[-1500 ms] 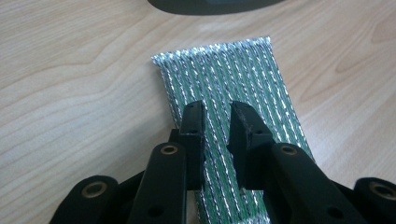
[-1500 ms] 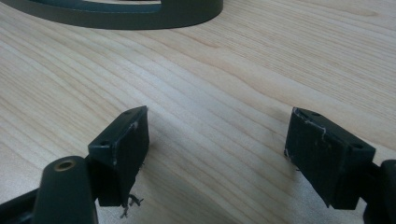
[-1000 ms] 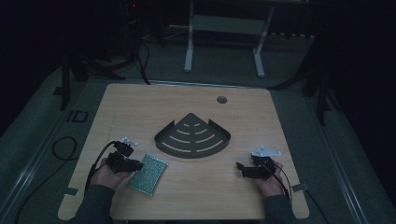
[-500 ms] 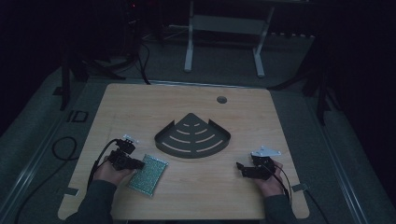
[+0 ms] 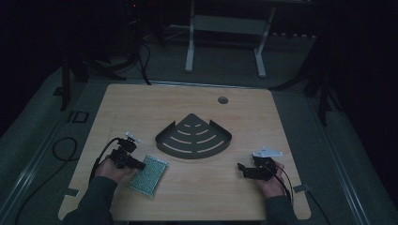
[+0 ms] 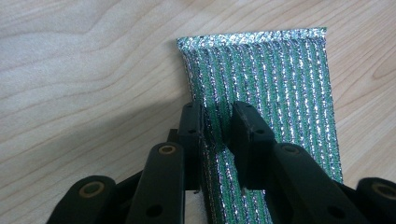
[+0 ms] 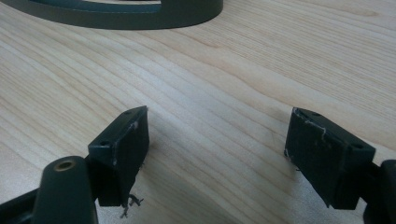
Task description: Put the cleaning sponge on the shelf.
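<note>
Left gripper view: left gripper (image 6: 217,123) pinching green sponge cloth (image 6: 261,84); right gripper (image 7: 217,140) wide apart.

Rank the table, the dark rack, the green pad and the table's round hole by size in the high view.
1. Table
2. Rack
3. Pad, partly under the left gripper that pinches it
4. Hole

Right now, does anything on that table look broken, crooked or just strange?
Only small things: the right gripper has chipped, scuffed pad edges. The green sponge cloth lies askew to the table edge, pinched by the left gripper.
</note>
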Tool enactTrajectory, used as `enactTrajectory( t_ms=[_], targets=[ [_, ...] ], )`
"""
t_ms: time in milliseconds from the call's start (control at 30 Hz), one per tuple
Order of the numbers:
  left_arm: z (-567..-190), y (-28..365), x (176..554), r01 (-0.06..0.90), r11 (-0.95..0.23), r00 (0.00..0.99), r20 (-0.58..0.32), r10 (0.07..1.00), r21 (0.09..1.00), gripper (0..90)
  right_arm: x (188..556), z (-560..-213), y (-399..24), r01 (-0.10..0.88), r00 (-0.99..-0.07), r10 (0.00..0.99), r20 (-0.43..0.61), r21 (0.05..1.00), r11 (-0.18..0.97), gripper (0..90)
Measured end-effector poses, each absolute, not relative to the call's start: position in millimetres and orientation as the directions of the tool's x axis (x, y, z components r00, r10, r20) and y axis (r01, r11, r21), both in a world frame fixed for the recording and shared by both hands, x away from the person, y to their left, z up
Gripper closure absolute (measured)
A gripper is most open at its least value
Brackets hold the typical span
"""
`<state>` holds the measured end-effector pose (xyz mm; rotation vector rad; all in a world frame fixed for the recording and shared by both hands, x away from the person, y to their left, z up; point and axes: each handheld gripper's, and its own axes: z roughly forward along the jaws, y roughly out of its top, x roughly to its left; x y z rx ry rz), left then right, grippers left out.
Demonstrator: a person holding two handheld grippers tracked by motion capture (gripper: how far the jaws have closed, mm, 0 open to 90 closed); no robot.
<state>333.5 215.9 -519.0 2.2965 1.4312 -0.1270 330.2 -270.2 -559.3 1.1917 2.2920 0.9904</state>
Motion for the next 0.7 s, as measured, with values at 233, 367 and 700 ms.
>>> enactTrajectory(
  t_ms=[233,367,700],
  targets=[
    [-520.6,217.3,339.4,0.879,-0.384,0.466,-0.337,0.818,0.284,74.8,330.2,-559.3,-270.2,0.558,-0.572,0.82,-0.006,0.73,0.395,21.0],
    [-520.8,216.9,339.7,0.871,-0.402,0.483,-0.336,0.809,0.282,79.0,330.2,-559.2,-270.2,0.558,-0.572,0.82,-0.006,0.73,0.395,21.0],
    [-515.0,206.4,341.6,0.844,-0.471,0.531,-0.275,0.802,0.257,89.9,330.2,-559.3,-270.2,0.558,-0.572,0.82,-0.006,0.73,0.394,21.0]
  ],
)
